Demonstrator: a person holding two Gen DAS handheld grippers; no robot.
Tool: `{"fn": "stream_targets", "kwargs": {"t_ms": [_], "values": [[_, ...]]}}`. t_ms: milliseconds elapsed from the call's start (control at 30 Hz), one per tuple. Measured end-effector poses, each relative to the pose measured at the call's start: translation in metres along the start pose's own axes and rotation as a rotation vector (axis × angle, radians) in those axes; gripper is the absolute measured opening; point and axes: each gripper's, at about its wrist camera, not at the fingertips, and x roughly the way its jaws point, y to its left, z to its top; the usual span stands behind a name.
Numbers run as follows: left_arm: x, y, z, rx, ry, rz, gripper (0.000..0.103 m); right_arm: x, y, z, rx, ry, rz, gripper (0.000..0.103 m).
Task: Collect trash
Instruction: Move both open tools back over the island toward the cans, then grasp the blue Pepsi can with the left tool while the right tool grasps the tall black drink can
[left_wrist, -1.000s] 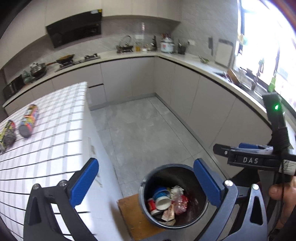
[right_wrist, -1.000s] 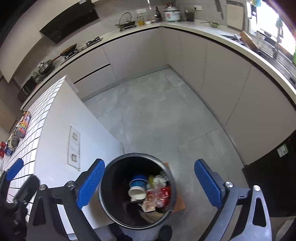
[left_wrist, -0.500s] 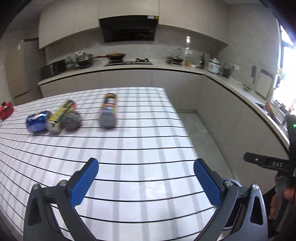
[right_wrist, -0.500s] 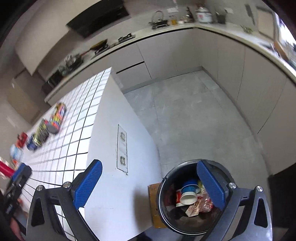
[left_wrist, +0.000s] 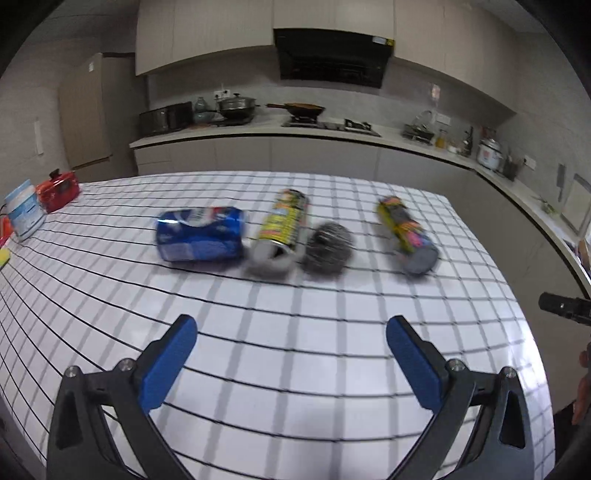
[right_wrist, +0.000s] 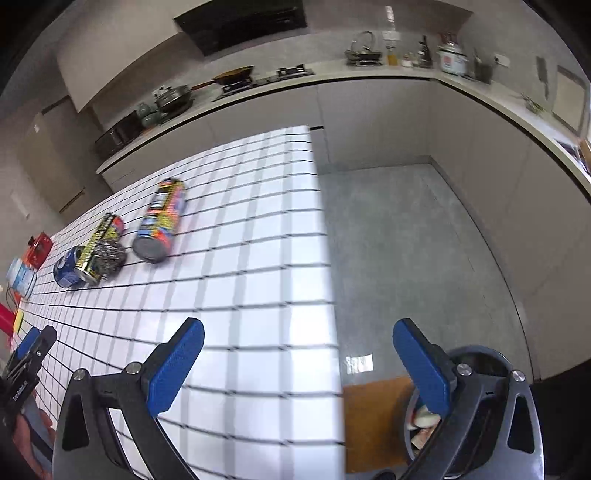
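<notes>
On the white tiled counter (left_wrist: 295, 350) lie a crushed blue can (left_wrist: 199, 238), a yellow can (left_wrist: 280, 230), a steel-wool scrubber (left_wrist: 328, 248) and a colourful can (left_wrist: 408, 236), all on their sides. My left gripper (left_wrist: 291, 362) is open and empty, above the counter short of them. In the right wrist view the same row shows: blue can (right_wrist: 65, 267), yellow can (right_wrist: 98, 249), scrubber (right_wrist: 110, 260), colourful can (right_wrist: 160, 221). My right gripper (right_wrist: 299, 365) is open and empty over the counter's right edge. The dark trash bin (right_wrist: 480, 413) stands on the floor behind its right finger.
A red box (left_wrist: 58, 189) and a white-blue pack (left_wrist: 24, 208) stand at the counter's far left. A brown board (right_wrist: 373, 421) lies under the bin. Grey floor (right_wrist: 406, 258) runs between the counter and the kitchen cabinets (right_wrist: 480, 147).
Both grippers have swung left and up from the trash bin toward the counter. The left view now faces the cans closer; the bin has slid to the right view's lower right corner.
</notes>
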Motion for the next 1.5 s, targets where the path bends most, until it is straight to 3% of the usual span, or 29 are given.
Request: {"fn": "stream_targets", "kwargs": {"t_ms": [200, 500, 800, 967, 1200, 1433, 1500], "values": [[0.034, 0.073, 0.022, -0.08, 0.032, -0.025, 0.103, 0.029, 0.072, 0.023, -0.03, -0.008, 0.03, 0.103], [0.077, 0.112, 0.046, -0.039, 0.064, -0.069, 0.103, 0.058, 0.136, 0.042, -0.055, -0.006, 0.018, 0.103], [0.096, 0.108, 0.068, 0.039, 0.044, -0.112, 0.103, 0.076, 0.156, 0.062, -0.065, -0.006, -0.019, 0.103], [0.118, 0.103, 0.084, 0.102, 0.069, -0.121, 0.103, 0.088, 0.162, 0.074, -0.058, -0.003, -0.022, 0.103], [0.135, 0.096, 0.091, 0.11, 0.098, -0.17, 0.103, 0.102, 0.169, 0.076, -0.057, 0.017, -0.026, 0.103], [0.116, 0.093, 0.082, 0.09, 0.099, -0.259, 0.103, 0.113, 0.172, 0.076, -0.041, 0.035, -0.022, 0.103], [0.108, 0.095, 0.081, 0.109, 0.074, -0.233, 0.103, 0.114, 0.176, 0.076, -0.045, 0.036, -0.018, 0.103]]}}
